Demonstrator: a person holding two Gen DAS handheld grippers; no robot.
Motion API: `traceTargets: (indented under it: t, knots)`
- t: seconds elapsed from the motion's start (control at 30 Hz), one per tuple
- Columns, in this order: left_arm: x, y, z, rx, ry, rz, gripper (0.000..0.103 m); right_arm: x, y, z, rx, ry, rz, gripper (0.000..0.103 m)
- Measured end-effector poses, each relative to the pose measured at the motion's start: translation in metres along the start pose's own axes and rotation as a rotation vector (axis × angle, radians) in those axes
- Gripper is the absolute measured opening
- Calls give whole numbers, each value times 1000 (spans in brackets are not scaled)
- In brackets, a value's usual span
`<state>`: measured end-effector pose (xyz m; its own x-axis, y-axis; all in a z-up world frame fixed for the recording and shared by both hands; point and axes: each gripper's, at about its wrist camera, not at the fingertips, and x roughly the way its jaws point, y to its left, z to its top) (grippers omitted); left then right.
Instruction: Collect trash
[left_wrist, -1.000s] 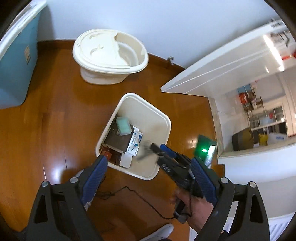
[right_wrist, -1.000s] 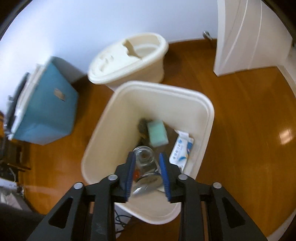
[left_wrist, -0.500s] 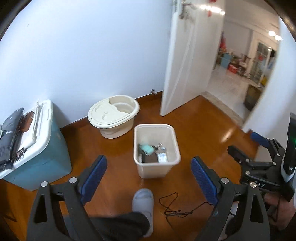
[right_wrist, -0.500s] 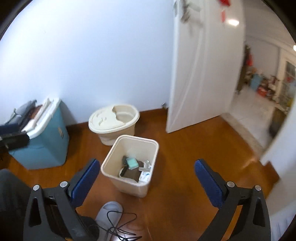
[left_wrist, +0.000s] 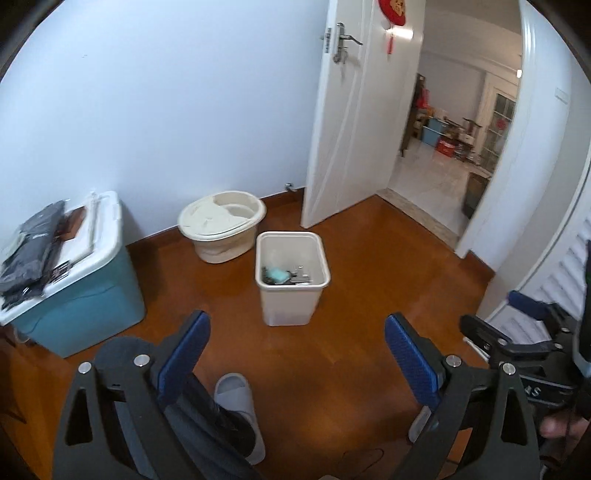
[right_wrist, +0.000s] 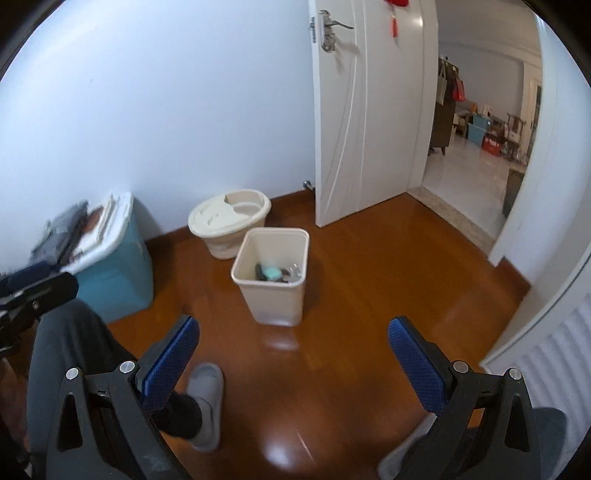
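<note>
A cream square trash bin (left_wrist: 291, 295) stands on the wooden floor, also in the right wrist view (right_wrist: 275, 295). It holds several pieces of trash (left_wrist: 282, 275), among them a teal sponge (right_wrist: 272, 273) and a clear plastic piece. My left gripper (left_wrist: 297, 336) is open and empty, held well back from the bin. My right gripper (right_wrist: 293, 339) is open and empty too, and it shows at the right edge of the left wrist view (left_wrist: 517, 332).
A cream lidded tub (left_wrist: 221, 225) stands against the wall behind the bin. A teal storage box (left_wrist: 74, 280) with dark items on top is at the left. An open white door (left_wrist: 354, 122) leads to another room. The person's slippered foot (left_wrist: 240, 410) is below.
The right gripper opened and let a clear plastic piece fall into the bin. Both grippers then pulled up and far back from the bin, now facing the room.
</note>
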<state>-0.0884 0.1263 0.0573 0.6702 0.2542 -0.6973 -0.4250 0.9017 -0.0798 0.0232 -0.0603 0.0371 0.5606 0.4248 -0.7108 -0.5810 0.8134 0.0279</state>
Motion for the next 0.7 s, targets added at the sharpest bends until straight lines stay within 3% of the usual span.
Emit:
traceTargets:
  t: [0.2,0.7]
  knots:
    - [12,-10,-25,66,81,11,97,-13,5,-16,-24,41,-19,103]
    - [16,-8,-21,90,88,73,97,-3,21,-7,-71,52,7,103]
